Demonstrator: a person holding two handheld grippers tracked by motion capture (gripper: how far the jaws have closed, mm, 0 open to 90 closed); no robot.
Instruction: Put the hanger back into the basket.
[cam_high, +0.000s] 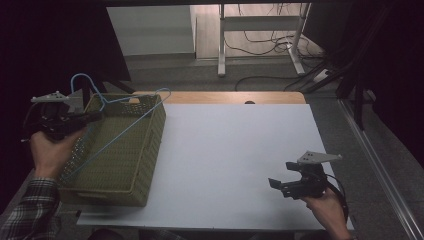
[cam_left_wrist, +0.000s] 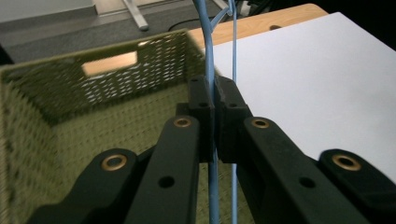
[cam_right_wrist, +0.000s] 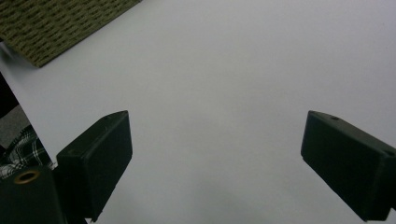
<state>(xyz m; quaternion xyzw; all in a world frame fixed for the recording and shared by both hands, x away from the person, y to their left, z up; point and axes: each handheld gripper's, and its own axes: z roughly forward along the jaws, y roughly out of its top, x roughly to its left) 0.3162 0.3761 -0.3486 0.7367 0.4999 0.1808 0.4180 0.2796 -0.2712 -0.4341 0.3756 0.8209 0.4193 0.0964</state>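
A thin light-blue wire hanger (cam_high: 117, 117) hung slantwise over the green woven basket (cam_high: 145, 165) at the table's (cam_high: 235, 150) left edge, its hook rising past the basket's far left corner. The left gripper (cam_high: 95, 116) pinched its wire between closed jaws. The right gripper (cam_high: 280, 185) hovered near the table's front right corner, jaws spread wide and empty.

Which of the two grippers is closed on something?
The left gripper, over the green basket, is shut on the blue wire hanger. The right gripper is open above the bare white table.
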